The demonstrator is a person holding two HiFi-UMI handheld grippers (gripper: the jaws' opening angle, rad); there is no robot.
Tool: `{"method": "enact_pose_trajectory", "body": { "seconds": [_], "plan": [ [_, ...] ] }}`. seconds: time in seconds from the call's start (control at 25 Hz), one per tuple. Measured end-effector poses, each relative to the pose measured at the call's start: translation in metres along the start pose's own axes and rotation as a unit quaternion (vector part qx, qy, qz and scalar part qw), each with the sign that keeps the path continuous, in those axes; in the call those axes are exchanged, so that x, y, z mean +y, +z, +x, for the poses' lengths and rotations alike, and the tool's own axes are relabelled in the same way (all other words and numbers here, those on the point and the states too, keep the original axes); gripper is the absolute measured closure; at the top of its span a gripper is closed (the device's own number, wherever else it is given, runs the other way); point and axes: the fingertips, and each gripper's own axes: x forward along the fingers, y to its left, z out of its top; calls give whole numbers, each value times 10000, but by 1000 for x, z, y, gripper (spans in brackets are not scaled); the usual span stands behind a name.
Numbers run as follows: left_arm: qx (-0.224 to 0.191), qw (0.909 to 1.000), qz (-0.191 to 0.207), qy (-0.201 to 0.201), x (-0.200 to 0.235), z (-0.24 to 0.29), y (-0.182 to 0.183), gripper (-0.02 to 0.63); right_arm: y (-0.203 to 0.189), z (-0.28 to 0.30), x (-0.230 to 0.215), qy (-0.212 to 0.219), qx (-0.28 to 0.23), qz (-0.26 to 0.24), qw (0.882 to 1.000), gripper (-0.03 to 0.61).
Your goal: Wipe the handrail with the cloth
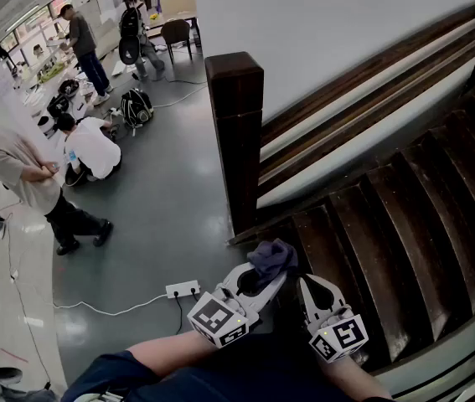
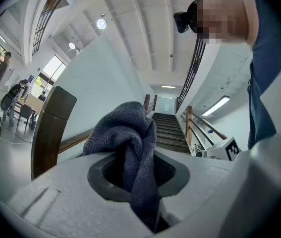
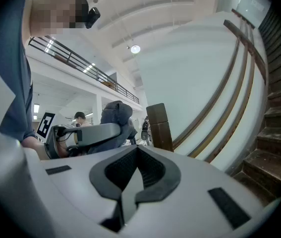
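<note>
The left claw (image 1: 260, 285) is clamped on the bunched grey cloth (image 1: 272, 258), near the foot of the newel post (image 1: 237, 132). The right claw (image 1: 311, 290) is closed on nothing. I'd lift the cloth onto the handrail (image 1: 371, 72) at the post, press it flat and stroke lengthwise. The rail's long axis climbs away from the post, apparently following the stairs.

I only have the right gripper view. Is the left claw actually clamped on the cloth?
Observer: Yes. The left gripper view shows the left claw shut on the cloth, which bunches up above it.
Operator: Anything on the floor near that claw?
Observer: In the head view, a power strip with its cable lies on the floor just left of it.
</note>
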Motion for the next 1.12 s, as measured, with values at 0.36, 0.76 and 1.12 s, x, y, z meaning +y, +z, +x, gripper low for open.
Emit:
{"method": "enact_pose_trajectory", "body": {
  "seconds": [0.36,0.76,1.12],
  "plan": [
    [-15,10000,6,5,-2,-4,2,538,1,-2,4,-6,12,-17,10000,571],
    [-138,9998,-98,101,8,-13,2,537,0,4,9,-19,91,-66,9999,569],
    [-73,9994,-188,293,59,20,-3,537,4,42,-42,-121,132,16,9998,569]
  ]
}}
